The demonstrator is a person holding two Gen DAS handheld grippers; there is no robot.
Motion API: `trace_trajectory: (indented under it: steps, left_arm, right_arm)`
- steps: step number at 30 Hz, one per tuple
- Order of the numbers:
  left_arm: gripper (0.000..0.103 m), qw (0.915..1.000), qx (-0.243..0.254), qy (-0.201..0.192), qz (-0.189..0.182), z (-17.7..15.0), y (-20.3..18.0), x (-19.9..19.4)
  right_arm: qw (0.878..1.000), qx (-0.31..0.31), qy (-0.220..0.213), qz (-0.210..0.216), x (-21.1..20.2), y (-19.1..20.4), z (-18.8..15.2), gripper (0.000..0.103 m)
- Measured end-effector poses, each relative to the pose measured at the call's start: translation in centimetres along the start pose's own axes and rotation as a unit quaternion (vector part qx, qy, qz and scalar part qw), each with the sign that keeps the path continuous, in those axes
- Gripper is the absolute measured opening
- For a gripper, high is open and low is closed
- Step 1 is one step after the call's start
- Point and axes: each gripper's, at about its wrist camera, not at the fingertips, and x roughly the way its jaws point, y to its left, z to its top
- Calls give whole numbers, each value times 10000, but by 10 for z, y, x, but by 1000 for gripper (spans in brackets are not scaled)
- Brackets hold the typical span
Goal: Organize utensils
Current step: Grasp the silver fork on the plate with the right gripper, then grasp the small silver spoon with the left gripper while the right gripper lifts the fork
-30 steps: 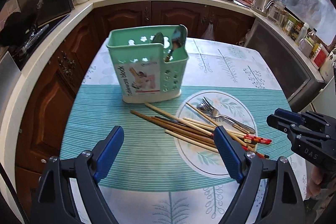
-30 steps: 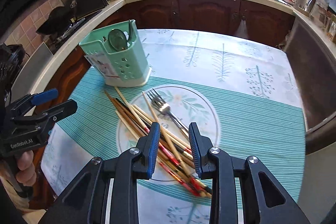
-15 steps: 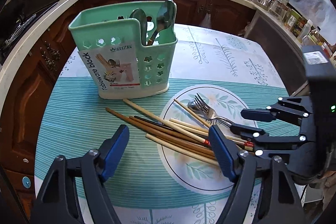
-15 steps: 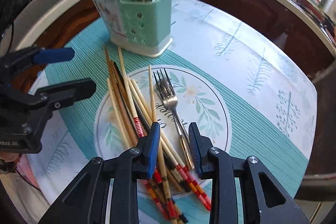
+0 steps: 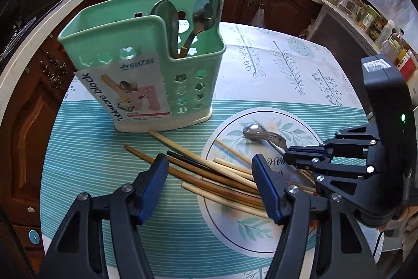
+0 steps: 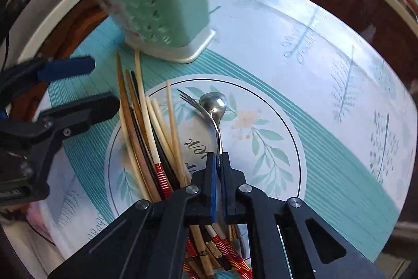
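The right gripper [image 6: 218, 161] is pinched tight on the thin handle of a spoon [image 6: 213, 102], whose bowl lies on the printed circle of the cloth in front of the green caddy [image 6: 156, 4]. A fork [image 6: 192, 103] lies right against that spoon, its tines fanning out beside the bowl. The grip sits low on a slim, slick metal stem, so as I read it the spoon could twist or slide out between the pads once lifted, and the fork may be dragged or flicked along if the two handles are caught together; the frames do not show whether the fork's handle is also between the pads.

Just to the side of the spoon, on the caddy's near side, the heap of chopsticks [image 5: 209, 174] lies loose and crossed. The left gripper [image 5: 209, 187] hangs over the heap with its jaws closing, several sticks between them but no pad touching yet. Closing on a crossed bundle could take only some sticks and roll the others off toward the worktop [image 5: 91, 148] edge.

The two grippers are near each other over the circle, so a lift by either risks a knock.

Farther off, the caddy already holds two spoons [image 5: 206, 7] upright in its end compartment; a careless drop-in could tip this light holder.
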Motion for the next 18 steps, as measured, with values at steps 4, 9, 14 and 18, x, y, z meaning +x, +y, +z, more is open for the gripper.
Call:
trace_trajectory:
  steps: [4,9,14,18]
  left_arm:
    - [64,9999,22,89,-81,8,-8,6]
    - [64,9987,-7,426,-269,21,-23,22]
    - [64,9923,-388,1129,-315,35,-39,58]
    - [64,9825,-848,1648,-189,39,-41,84]
  right_arm:
    - [9974,656,-63,287,1,-24,-2,3]
    - [9898,1325,-214,480,-1,-48,-10,3]
    - [9801,1885,-375,503,-1,-68,-19,3]
    - [9743,2126,-508,535,-7,-78,-30,3]
